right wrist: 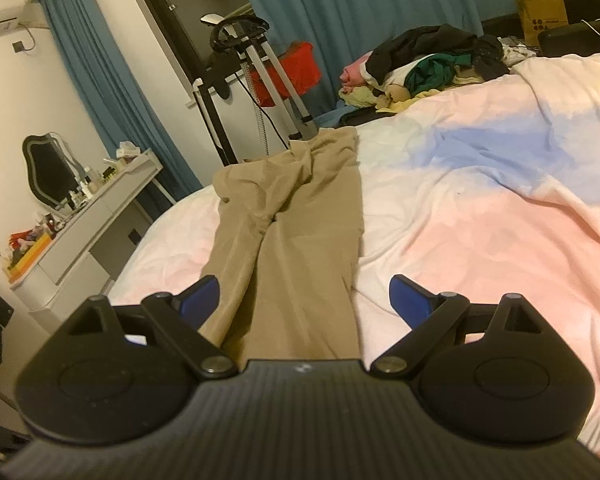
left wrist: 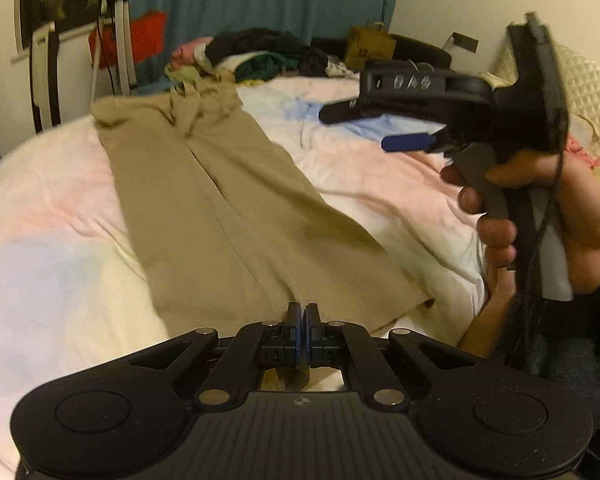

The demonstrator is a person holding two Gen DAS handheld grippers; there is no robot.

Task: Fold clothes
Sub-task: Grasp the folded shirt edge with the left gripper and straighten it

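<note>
Khaki trousers [left wrist: 220,200] laid flat on the bed [left wrist: 40,280], long axis running from the near hem away to the waistband at the far edge beside the clothes pile [left wrist: 260,56]. Left gripper [left wrist: 301,312] jaws pressed together, pinching the near trouser hem. Right gripper [right wrist: 304,300] jaws spread wide, empty, over the legs. Open bedding to the right

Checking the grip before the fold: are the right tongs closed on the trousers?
No, the right tongs stand wide open above the tan trousers, pinching nothing.
</note>
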